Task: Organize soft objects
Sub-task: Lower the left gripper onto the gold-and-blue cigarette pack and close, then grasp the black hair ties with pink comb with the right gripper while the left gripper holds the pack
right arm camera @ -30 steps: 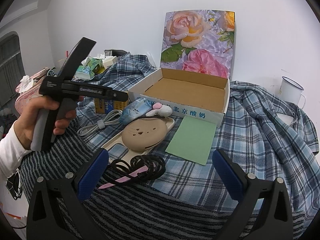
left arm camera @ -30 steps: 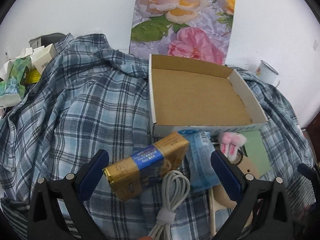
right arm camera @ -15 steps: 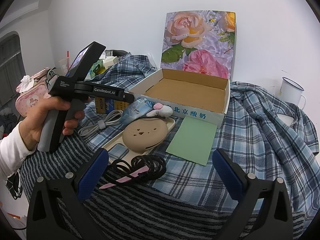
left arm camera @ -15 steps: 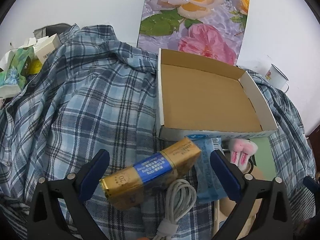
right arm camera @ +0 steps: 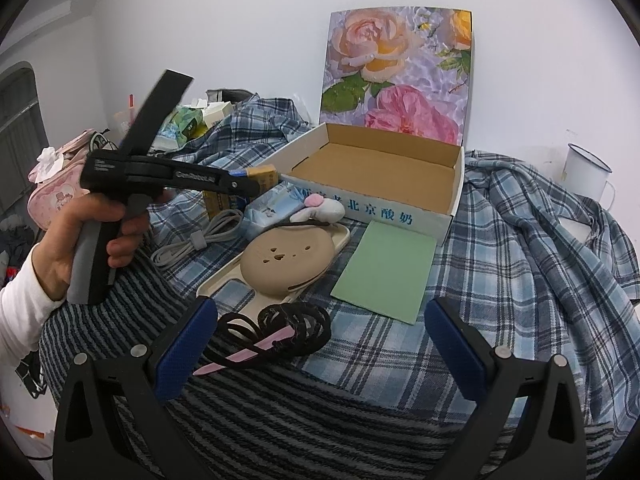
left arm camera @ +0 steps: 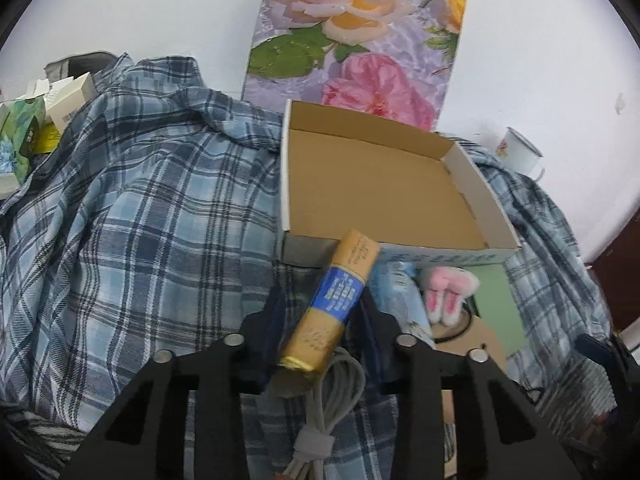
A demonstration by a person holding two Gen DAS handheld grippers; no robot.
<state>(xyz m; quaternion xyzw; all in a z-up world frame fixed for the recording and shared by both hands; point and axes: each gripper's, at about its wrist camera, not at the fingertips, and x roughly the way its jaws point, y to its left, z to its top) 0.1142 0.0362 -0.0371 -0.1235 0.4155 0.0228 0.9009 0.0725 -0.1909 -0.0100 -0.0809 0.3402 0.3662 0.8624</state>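
A gold and blue foil pack (left arm camera: 340, 292) stands tilted on edge between the pads of my left gripper (left arm camera: 322, 312), whose jaws are closing and pressing on it. Its far end reaches the front wall of the open cardboard box (left arm camera: 286, 184). In the right wrist view the left gripper (right arm camera: 248, 188), in a person's hand, holds the pack (right arm camera: 262, 171) beside the box (right arm camera: 380, 208). My right gripper (right arm camera: 320, 340) is open over striped cloth, with nothing between its fingers. A pink-eared plush (right arm camera: 324, 208) and a pale blue soft pack (right arm camera: 276, 208) lie in front of the box.
A coiled white cable (left arm camera: 336, 388) lies under the left gripper. A beige round piece (right arm camera: 288, 256) on a tray, a green sheet (right arm camera: 388, 268) and a black cord bundle (right arm camera: 280, 328) lie near the right gripper. A plaid shirt (left arm camera: 140, 220) covers the table; a mug (right arm camera: 586, 176) stands far right.
The left gripper's jaws went from wide apart to closed on the foil pack, which turned from lying crosswise to standing on edge along the fingers. The right gripper has not moved.
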